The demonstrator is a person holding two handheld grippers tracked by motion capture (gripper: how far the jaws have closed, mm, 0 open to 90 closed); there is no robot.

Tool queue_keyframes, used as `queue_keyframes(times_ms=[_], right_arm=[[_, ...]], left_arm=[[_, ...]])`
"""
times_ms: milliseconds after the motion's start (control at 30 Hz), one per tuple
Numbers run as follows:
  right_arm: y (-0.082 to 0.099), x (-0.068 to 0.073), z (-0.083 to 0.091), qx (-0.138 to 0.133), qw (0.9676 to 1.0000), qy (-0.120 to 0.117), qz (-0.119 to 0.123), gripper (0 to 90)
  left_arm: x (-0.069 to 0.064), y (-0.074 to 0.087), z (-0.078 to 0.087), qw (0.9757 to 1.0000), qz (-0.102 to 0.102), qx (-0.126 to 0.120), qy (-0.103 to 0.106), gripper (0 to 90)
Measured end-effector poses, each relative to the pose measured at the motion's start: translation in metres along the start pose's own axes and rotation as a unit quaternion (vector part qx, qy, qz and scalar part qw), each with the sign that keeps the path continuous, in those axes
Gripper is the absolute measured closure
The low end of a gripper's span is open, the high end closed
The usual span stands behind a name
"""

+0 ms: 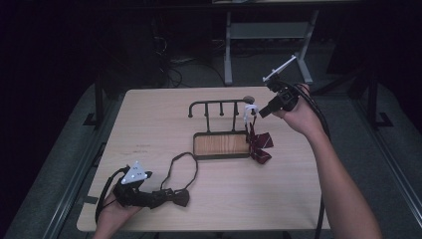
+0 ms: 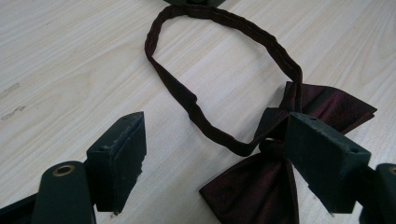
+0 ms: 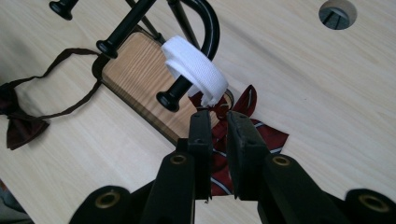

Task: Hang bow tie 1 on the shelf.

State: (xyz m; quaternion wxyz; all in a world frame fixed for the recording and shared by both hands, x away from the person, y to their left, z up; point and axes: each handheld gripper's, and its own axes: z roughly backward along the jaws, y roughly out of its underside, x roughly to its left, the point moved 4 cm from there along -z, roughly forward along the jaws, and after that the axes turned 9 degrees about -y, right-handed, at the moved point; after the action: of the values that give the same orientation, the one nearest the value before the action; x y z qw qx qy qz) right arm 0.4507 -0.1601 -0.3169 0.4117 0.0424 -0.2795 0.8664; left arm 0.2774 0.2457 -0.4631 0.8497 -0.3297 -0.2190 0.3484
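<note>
I work at a light wooden table (image 1: 149,119) with a pale grain that runs along its length; a few faint scuff marks (image 2: 13,112) show on it near my left hand, and a round cable hole (image 3: 337,13) is cut into the top near the far right corner. The table stands on grey carpet (image 1: 64,149), and the room behind it is dark, with a pale metal frame (image 1: 234,45) and a tangle of cables (image 1: 171,67) on the floor beyond the far edge.

My left gripper (image 1: 149,196) lies low over the near left part of the table, jaws spread wide, with the dark maroon bow tie (image 2: 261,182) flat on the wood between them; one jaw stands right at the knot (whether the pad presses it I cannot tell), the other stands clear on bare wood. Its neck band (image 2: 196,107) lies in an open loop on the table, reaching toward the stand.

The black hook stand (image 1: 221,107) rises from a wood-panelled base (image 1: 221,144) near the middle of the table. A white strap (image 3: 194,70) hangs over the hook at its right end, and below it the red striped bow tie (image 1: 260,144) droops down to the table just beside the base.

My right gripper (image 3: 215,122) is held above the far right of the table, pointing down at that hook, jaws parted by a narrow gap with nothing clamped in it; the red striped bow tie shows just past the tips.
</note>
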Motion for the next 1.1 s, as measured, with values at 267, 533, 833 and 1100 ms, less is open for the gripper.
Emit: queue_keyframes(times_ms=[267,533,833,1100], right_arm=[[0.01,-0.002,-0.004,0.008,0.9999,-0.014,0.0,77.2],[0.021,-0.001,-0.009,0.018,0.9995,-0.027,0.003,71.2],[0.035,-0.001,-0.012,0.018,0.999,-0.041,0.006,68.0],[0.046,-0.004,-0.017,0.018,0.9987,-0.047,0.002,65.9]], left_arm=[[0.0,0.0,-0.001,1.0,-0.002,0.003,0.0,21.6],[-0.001,0.0,-0.001,1.0,-0.002,0.004,0.0,21.6],[-0.001,0.001,-0.001,1.0,0.001,0.004,0.0,21.6],[0.0,0.001,-0.001,1.0,0.001,0.004,-0.001,21.6]])
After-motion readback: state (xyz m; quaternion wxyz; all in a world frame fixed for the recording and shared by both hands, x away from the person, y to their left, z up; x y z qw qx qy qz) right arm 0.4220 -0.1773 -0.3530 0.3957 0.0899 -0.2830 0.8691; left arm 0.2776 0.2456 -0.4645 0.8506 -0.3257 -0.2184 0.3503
